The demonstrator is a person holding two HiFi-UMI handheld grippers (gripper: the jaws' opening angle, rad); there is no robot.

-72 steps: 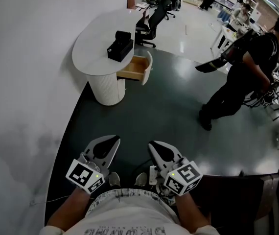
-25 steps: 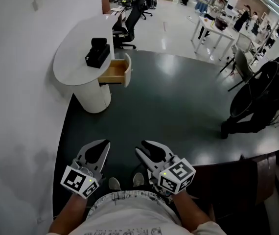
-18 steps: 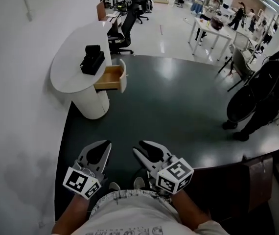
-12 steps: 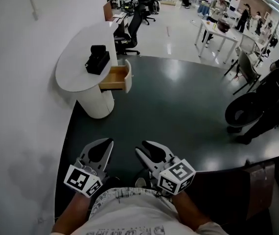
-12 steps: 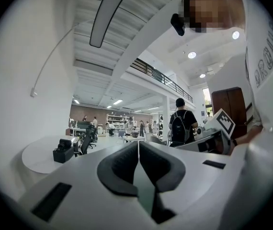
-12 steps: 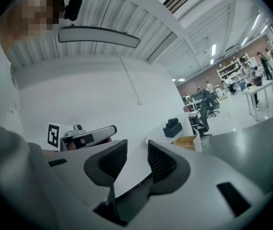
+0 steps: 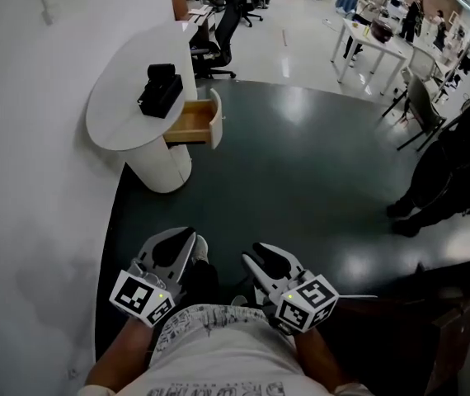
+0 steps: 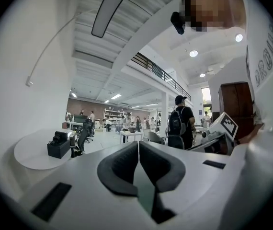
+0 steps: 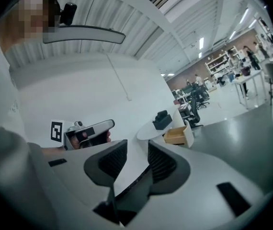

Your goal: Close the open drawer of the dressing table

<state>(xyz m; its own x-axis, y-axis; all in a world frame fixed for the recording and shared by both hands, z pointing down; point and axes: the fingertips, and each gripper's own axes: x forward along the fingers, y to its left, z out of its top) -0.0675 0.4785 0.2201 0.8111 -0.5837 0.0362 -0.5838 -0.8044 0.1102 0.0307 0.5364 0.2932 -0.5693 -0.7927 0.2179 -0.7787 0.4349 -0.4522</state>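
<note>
We are holding the left gripper closed and the right gripper wide and empty, its jaws just opening, the drawer standing open well ahead of both.

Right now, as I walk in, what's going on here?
A person stands on the dark floor with a tool in each hand, well short of the white dressing table. Its wooden drawer is open, and neither tool touches it. The left tool is shut and empty. The right tool has jaws that have just been opening, with nothing between them. A black box sits on the tabletop.
</note>
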